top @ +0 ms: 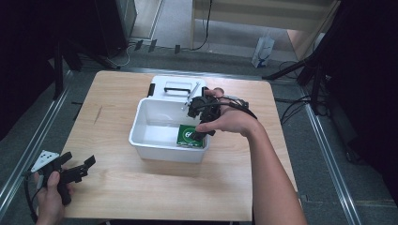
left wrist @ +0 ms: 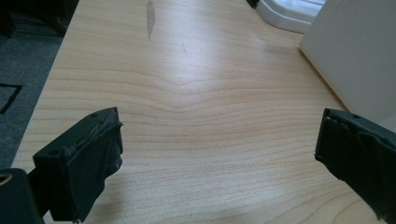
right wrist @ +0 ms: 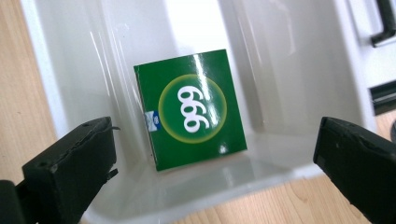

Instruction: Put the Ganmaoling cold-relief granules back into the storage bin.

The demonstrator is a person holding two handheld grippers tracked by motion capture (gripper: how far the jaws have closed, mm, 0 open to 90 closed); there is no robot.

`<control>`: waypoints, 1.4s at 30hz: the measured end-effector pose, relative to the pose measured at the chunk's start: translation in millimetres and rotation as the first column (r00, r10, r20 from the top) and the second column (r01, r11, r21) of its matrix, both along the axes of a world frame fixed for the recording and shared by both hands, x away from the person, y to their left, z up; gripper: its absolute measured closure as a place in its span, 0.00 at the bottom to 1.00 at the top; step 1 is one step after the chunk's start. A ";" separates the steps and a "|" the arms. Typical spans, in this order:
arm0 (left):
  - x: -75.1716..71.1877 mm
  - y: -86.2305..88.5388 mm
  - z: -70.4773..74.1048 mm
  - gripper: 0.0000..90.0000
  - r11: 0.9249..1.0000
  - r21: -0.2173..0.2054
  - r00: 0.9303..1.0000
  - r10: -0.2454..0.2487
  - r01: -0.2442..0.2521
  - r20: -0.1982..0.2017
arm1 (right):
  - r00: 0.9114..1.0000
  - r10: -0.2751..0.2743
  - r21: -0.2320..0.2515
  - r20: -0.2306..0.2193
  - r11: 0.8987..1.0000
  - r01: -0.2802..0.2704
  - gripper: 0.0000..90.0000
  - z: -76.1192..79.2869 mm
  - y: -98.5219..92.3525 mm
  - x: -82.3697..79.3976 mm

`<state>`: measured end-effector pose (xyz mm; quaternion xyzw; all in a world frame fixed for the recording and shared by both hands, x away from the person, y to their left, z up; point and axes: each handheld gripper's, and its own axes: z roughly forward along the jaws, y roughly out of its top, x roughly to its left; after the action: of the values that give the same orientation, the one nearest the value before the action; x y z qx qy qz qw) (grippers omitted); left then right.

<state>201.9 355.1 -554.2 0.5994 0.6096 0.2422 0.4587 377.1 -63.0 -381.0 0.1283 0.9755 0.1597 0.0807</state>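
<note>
A green box (top: 190,135) marked "999" in white lies flat on the floor of a white bin (top: 169,152), in its near right corner. My right gripper (top: 198,123) hovers just above that corner, pointing down into the bin. In the right gripper view the green box (right wrist: 191,109) lies below the right gripper (right wrist: 215,158), whose jaws stand wide open and apart from the box. My left gripper (top: 84,168) rests low over the table's near left corner, open. In the left gripper view the left gripper (left wrist: 217,154) has nothing but bare wood between its jaws.
The bin's white lid (top: 176,86) with a black handle lies just behind the bin. The wooden table (top: 117,93) has bare room to the left of and in front of the bin. The bin's outer wall (left wrist: 355,51) rises at the right in the left gripper view.
</note>
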 end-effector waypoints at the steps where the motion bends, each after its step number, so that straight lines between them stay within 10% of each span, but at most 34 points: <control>1: 0.0 0.0 0.0 0.01 1.000 0.000 1.000 0.000 0.000 0.000 | 1.000 -0.004 0.006 0.003 1.000 0.004 0.00 2.8 -2.9 -0.8; 17: -0.1 0.3 0.2 0.01 1.000 -0.001 1.000 -0.002 0.002 -0.002 | 0.984 -0.175 0.079 0.040 0.982 0.171 0.00 17.5 -79.4 -10.9; 23: 0.0 0.1 0.0 0.01 1.000 -0.001 1.000 -0.002 0.002 -0.001 | 0.954 -0.299 0.100 0.031 0.950 0.294 0.00 7.9 -112.0 -13.2; 33: -0.2 -0.2 0.2 0.01 1.000 0.006 1.000 -0.001 0.001 -0.007 | 0.858 -0.513 0.136 0.025 0.852 0.506 0.00 -16.9 -168.9 -19.3; 35: -0.4 -0.4 0.2 0.01 1.000 0.010 1.000 -0.001 0.002 -0.006 | 0.830 -0.558 0.145 0.020 0.823 0.550 0.00 -22.8 -178.0 -21.9; 36: -0.4 -0.5 0.1 0.01 1.000 0.010 1.000 -0.001 0.001 -0.006 | 0.796 -0.605 0.153 0.023 0.789 0.595 0.00 -29.9 -185.9 -24.9; 37: -0.5 -0.4 0.2 0.01 1.000 0.010 1.000 -0.001 0.001 -0.006 | 0.796 -0.605 0.153 0.023 0.789 0.595 0.00 -29.9 -185.9 -24.9; 39: -0.5 -0.3 0.2 0.01 1.000 0.009 1.000 0.000 0.000 -0.007 | 0.769 -0.639 0.167 0.031 0.762 0.626 0.00 -37.3 -193.1 -29.1; 42: -0.6 -0.2 0.2 0.01 1.000 0.007 1.000 0.000 0.000 -0.006 | 0.715 -0.697 0.211 0.051 0.707 0.675 0.00 -52.1 -205.3 -40.1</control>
<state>201.2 354.9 -554.0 0.6018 0.6100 0.2428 0.4548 337.1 -268.3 -433.1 0.4784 0.8319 0.2122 0.1843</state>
